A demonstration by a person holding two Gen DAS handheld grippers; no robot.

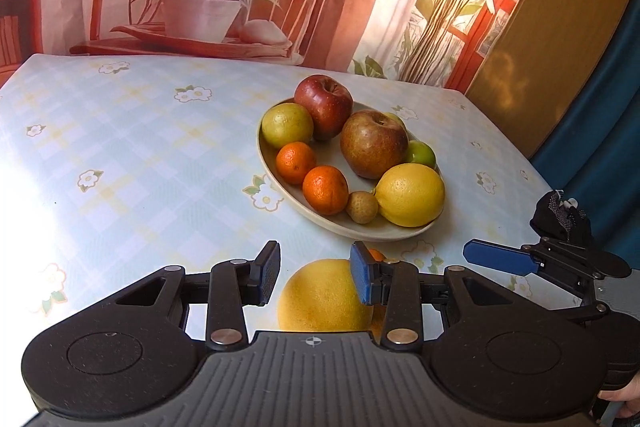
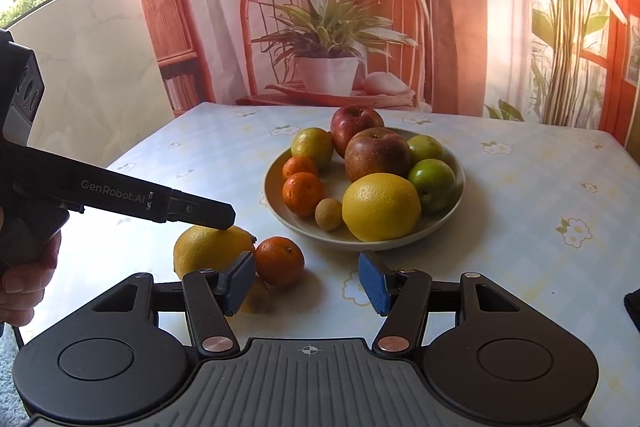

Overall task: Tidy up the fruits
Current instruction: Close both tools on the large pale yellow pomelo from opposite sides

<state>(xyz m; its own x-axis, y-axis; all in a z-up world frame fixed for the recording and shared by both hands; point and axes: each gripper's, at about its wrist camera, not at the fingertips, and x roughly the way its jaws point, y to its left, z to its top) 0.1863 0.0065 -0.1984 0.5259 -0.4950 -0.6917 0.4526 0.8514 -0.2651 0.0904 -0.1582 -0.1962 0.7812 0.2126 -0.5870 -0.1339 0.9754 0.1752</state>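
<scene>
Left black hand-held gripper with blue pads (image 1: 314, 277): jaws parted narrowly, nothing clamped, poised over large yellow citrus fruit (image 1: 324, 299) on flower-printed checked tablecloth (image 1: 140, 155). White lettering "GenRobot.AI" (image 2: 113, 189) along its side. Right matching gripper (image 2: 307, 283): jaws wider apart, empty. Small orange mandarin (image 2: 279, 261) loose beside the yellow citrus. Small brown round fruit (image 2: 256, 297) partly hidden behind right gripper's pad. Beige oval plate (image 2: 280, 211) beyond, bearing heaped mixed fruits (image 2: 380, 207).
</scene>
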